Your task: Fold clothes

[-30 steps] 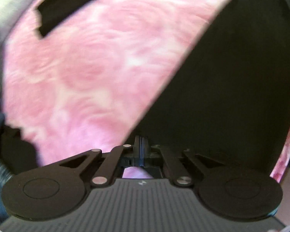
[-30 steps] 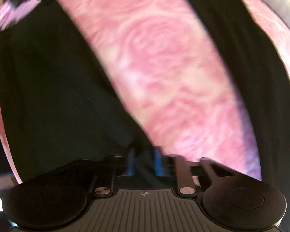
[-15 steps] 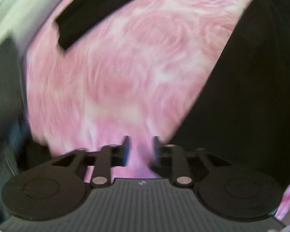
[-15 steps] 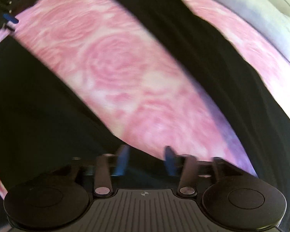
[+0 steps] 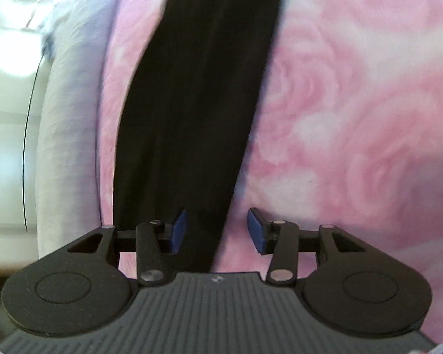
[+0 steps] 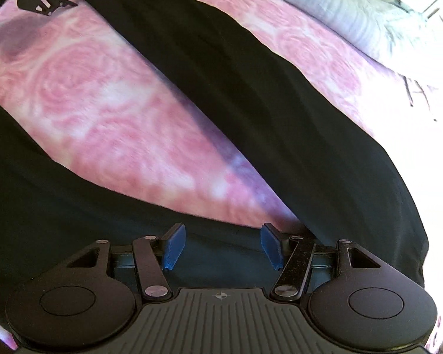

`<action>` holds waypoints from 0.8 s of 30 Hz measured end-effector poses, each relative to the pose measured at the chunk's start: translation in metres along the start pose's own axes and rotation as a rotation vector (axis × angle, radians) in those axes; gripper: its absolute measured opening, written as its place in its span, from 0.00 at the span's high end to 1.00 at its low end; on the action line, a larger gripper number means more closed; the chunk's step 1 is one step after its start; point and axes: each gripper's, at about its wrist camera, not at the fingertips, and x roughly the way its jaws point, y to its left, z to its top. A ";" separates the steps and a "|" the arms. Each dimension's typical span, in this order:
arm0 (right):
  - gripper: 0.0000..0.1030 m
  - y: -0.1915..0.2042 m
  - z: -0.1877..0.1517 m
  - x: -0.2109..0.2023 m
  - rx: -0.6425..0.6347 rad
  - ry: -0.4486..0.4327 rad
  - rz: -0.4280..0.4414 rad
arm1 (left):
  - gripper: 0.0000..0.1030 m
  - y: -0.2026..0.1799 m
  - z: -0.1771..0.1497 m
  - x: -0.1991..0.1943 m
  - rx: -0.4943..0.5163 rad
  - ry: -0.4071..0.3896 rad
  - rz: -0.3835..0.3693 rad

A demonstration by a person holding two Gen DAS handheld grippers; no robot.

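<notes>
A black garment [image 6: 251, 94] is seen spread across a pink rose-patterned bedcover [image 6: 109, 112], two long dark panels of it diverging with bare cover between them; a pale pillow [image 6: 339, 8] is seen along the far edge. The step in hand is judged to be a re-grip between folds: the cloth lies flat and nothing is lifted. The left gripper [image 5: 217, 230] is seen with its jaws moderately apart and opening; the edge of one dark strip [image 5: 192, 103] passes beneath the gap, but the blue pads [image 5: 178, 230] are not pressed on it. The right gripper [image 6: 221, 244] is seen somewhat wider, its jaws likewise opening over dark fabric, with no cloth pinched. In the right wrist view the left gripper is also caught near the strip's far end. For the next move, an edge or corner would need to be chosen and the jaws lowered onto it before closing.
</notes>
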 end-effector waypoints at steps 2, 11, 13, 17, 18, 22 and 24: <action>0.41 -0.003 -0.005 0.004 -0.002 -0.004 -0.021 | 0.72 0.001 -0.005 0.005 0.062 -0.006 0.005; 0.41 -0.011 0.002 0.032 -0.193 0.017 -0.230 | 0.98 0.035 -0.025 -0.059 -0.098 0.065 -0.001; 0.41 -0.015 0.004 0.032 -0.184 0.010 -0.206 | 0.98 0.021 -0.026 -0.090 -0.123 0.083 -0.043; 0.41 -0.018 0.004 0.035 -0.164 0.021 -0.155 | 0.98 -0.022 -0.025 -0.118 -0.135 0.122 -0.153; 0.41 -0.017 0.004 0.035 -0.159 0.027 -0.142 | 0.98 -0.032 -0.025 -0.115 -0.131 0.134 -0.162; 0.41 -0.017 -0.003 0.016 -0.109 0.040 -0.114 | 0.95 -0.058 -0.030 -0.100 -0.122 0.201 -0.175; 0.41 -0.020 -0.014 0.001 -0.054 0.051 -0.098 | 0.94 -0.057 -0.037 -0.096 -0.151 0.249 -0.187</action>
